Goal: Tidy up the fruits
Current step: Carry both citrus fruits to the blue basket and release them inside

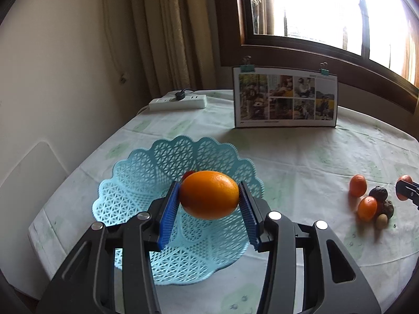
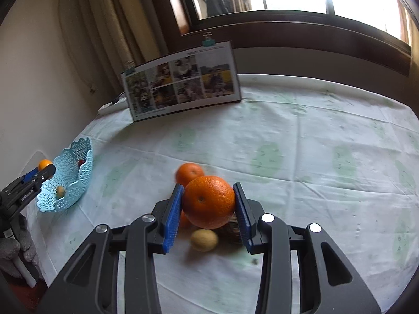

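Nearest to us in the left wrist view, our left gripper [image 1: 209, 196] clamps an orange [image 1: 209, 195] between its blue pads [image 1: 167, 210], one pad pressed to each side of the fruit. We hold it above the hollow of the light blue lattice basket [image 1: 136, 183], which we take as our landmark. Just behind the orange, inside the basket, a small red fruit [image 1: 189, 174] peeks out.

In the right wrist view our right gripper [image 2: 208, 204] grips a second, larger orange [image 2: 208, 201], its pads tight against both flanks. This orange sits off the cloth, over a small heap of fruit well to the right of the basket. Under it lie a pale yellow-brown round fruit [image 2: 204, 240] and something dark and wrinkled, mostly hidden by the right finger. Just beyond the held orange rests a tangerine [image 2: 189, 174] on the cloth.

From the left camera that same heap shows as two small tangerines [image 1: 357, 185], two dark wrinkled fruits [image 1: 378, 193] and the pale one [image 1: 381, 220], close together.

The right camera also shows a small pale fruit [image 2: 60, 191] lying in the basket.

Everything stands on a pale tablecloth [image 1: 301, 157] with faint green patches. Beyond the basket, a white power strip [image 1: 178, 101] lies at the far edge, and to the right of it a photo board [image 1: 285, 98] stands upright with binder clips on its top. Behind the board are the curtain [image 1: 167, 31] and a dark-framed window [image 1: 327, 10].
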The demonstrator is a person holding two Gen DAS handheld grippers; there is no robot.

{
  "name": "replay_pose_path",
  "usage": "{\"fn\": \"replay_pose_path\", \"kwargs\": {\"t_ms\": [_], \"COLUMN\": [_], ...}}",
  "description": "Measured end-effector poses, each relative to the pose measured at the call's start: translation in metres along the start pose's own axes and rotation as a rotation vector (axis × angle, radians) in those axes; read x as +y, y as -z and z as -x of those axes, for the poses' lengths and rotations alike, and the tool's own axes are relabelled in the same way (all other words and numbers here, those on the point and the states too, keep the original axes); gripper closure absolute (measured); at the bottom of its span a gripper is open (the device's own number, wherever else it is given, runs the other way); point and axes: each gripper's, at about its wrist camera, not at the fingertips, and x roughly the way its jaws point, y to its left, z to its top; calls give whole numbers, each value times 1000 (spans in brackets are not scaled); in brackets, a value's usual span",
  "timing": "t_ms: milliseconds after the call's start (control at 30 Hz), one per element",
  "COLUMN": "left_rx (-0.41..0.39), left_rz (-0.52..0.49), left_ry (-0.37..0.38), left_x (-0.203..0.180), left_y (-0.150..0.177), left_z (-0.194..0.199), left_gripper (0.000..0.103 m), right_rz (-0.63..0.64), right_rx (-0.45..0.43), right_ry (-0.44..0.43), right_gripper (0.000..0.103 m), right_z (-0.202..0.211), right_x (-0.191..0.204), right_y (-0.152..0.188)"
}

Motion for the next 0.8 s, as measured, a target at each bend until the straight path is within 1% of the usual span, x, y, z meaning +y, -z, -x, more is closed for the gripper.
{"fn": "replay_pose_path", "kwargs": {"t_ms": [267,333,367,500,667,800], "left_rx": [19,10,-10,-39,-63,-61], "left_rz": [45,66,76,78,52,67], "left_ry": [1,-9,-18,-51,-103,-102], "left_x": [24,32,37,46,53,61], "left_y": [14,16,16,20,28,32], "left_z": [-4,-2,1,8,15,17], "left_gripper": [55,29,28,27,27,27], "right_rz": [82,101,111,153,202,235], "right_rx": [10,14,17,23,35,47], "right_ry": [-61,-80,-91,-129,-179,-215], "right_gripper": [64,64,64,64,64,64], "right_z": [-11,-14,-16,-22,-31,-40], "right_x": [55,69,77,108,145,171], "right_y": [-7,-8,-9,-10,-13,-13]}}
